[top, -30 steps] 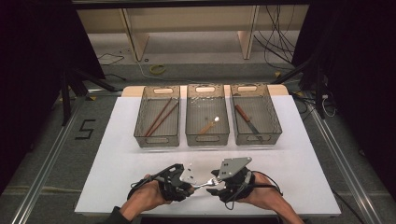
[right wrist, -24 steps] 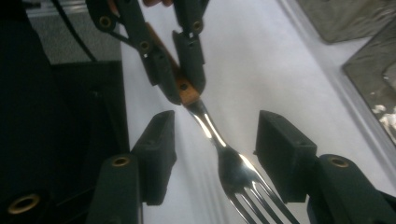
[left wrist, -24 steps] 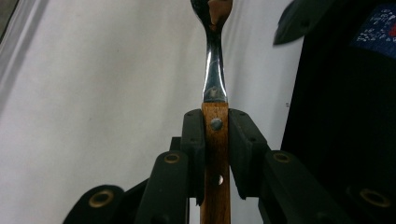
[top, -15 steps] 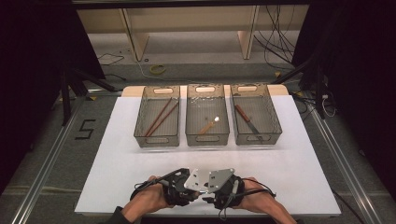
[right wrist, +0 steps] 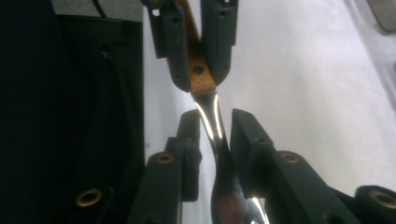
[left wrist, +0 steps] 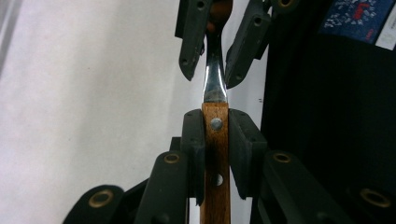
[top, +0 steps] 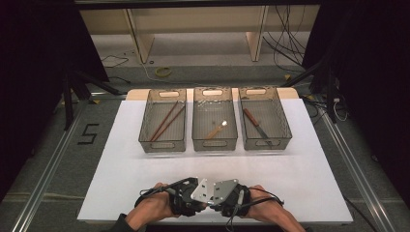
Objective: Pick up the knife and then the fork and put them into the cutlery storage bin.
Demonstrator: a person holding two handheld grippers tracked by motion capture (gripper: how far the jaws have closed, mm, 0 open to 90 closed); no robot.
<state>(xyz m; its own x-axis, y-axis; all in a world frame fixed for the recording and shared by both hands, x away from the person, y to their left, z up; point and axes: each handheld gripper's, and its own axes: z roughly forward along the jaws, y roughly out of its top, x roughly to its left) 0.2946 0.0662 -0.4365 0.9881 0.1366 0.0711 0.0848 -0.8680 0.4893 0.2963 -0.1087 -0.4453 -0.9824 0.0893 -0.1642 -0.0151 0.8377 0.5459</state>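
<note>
**Handover of a wooden-handled utensil between the two tools, near table edge**

Left tool (left wrist: 215, 140) is clamped on the wooden handle of the utensil (left wrist: 215, 154); pads press both flanks. Right tool (right wrist: 215, 135) has just been closing around the metal neck; a gap shows on each side, so it is not yet gripping. Both sit at 6 o'clock on the table (top: 121, 183), the utensil bridging the two, well apart from the three trays.

Risks, as judged:
- Polished neck is narrow, curved and slick; rubbery pads may slide along it or twist it if the closing is off-centre.
- If the left tool lets go before the right pads bite, the piece drops on the table.
- Both clamped and pulling apart could lever the piece askew.

Materials: handle is flat brown wood with metal rivets; neck is mirror-bright steel, widening toward the working end, which is hidden. Tool jaws are matte black with brass bushings. Table cover is matte white. Left tray (top: 163, 121), at 11 o'clock, is smoky, translucent plastic.
</note>
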